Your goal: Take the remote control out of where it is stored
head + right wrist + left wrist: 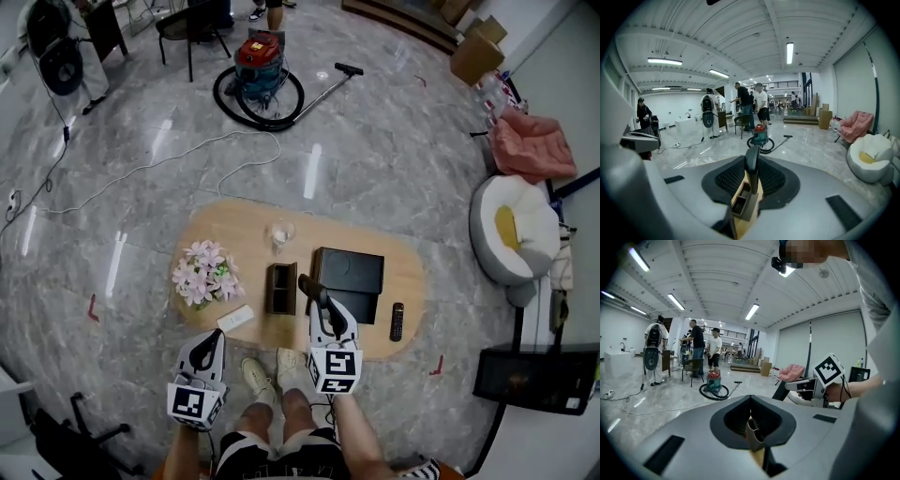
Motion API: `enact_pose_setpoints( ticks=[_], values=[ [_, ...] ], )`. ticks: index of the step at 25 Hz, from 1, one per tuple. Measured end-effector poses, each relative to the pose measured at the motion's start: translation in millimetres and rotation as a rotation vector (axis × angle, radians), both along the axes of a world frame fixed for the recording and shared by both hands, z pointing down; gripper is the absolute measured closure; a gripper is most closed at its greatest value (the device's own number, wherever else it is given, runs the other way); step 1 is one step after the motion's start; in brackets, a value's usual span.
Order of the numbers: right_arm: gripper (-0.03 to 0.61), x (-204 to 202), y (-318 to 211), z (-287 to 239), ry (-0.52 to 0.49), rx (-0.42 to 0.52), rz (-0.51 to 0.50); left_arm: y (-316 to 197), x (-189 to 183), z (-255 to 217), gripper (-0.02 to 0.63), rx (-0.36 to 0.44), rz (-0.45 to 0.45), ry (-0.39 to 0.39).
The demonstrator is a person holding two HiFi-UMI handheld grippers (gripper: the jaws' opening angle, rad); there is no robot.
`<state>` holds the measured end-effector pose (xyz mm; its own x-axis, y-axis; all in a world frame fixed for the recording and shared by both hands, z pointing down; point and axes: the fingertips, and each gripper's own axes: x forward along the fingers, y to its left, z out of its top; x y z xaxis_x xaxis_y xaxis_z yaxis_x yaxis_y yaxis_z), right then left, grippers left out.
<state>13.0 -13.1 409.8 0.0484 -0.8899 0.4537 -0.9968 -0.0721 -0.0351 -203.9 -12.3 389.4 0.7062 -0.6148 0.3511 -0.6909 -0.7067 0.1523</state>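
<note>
Remote control (310, 287) stands clamped upright in the right hand-held gripper (324, 309), above its brown holder (280, 289) on the desk (412, 272). The taking-out looks nearly done; next it likely needs carrying clear. The left hand-held gripper (210, 352) hangs by with jaws together, empty.

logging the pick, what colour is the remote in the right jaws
The remote is black; right gripper view shows it best.

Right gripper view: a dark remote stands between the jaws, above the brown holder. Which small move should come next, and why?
Probably carry the remote control sideways and lower it onto the table: the right gripper grips it, seemingly clear of the holder.
</note>
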Motion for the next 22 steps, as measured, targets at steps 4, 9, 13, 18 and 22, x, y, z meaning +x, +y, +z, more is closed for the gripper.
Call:
enact_pose_setpoints(
  ticks=[4,9,13,18,22],
  values=[
    [0.485,16.9,21.5,-13.8,0.011,0.017,0.046,14.7,6.6,-7.6,0.606,0.008,0.022,0.002],
    [0.485,39.1,53.8,-17.1,0.014,0.011,0.106,34.0,11.7,-4.8,0.606,-0.002,0.047,-0.008],
    [0.485,55.9,77.7,-7.0,0.007,-0.003,0.148,39.0,23.2,-0.9,0.606,0.008,0.072,-0.021],
    [0.485,74.7,105.8,11.0,-0.008,-0.033,0.193,44.4,42.2,11.8,0.606,0.005,0.11,-0.035],
    [0.485,94.3,127.3,25.0,-0.015,-0.064,0.223,49.2,64.8,12.3,0.606,0.003,0.134,-0.043]
  ],
)
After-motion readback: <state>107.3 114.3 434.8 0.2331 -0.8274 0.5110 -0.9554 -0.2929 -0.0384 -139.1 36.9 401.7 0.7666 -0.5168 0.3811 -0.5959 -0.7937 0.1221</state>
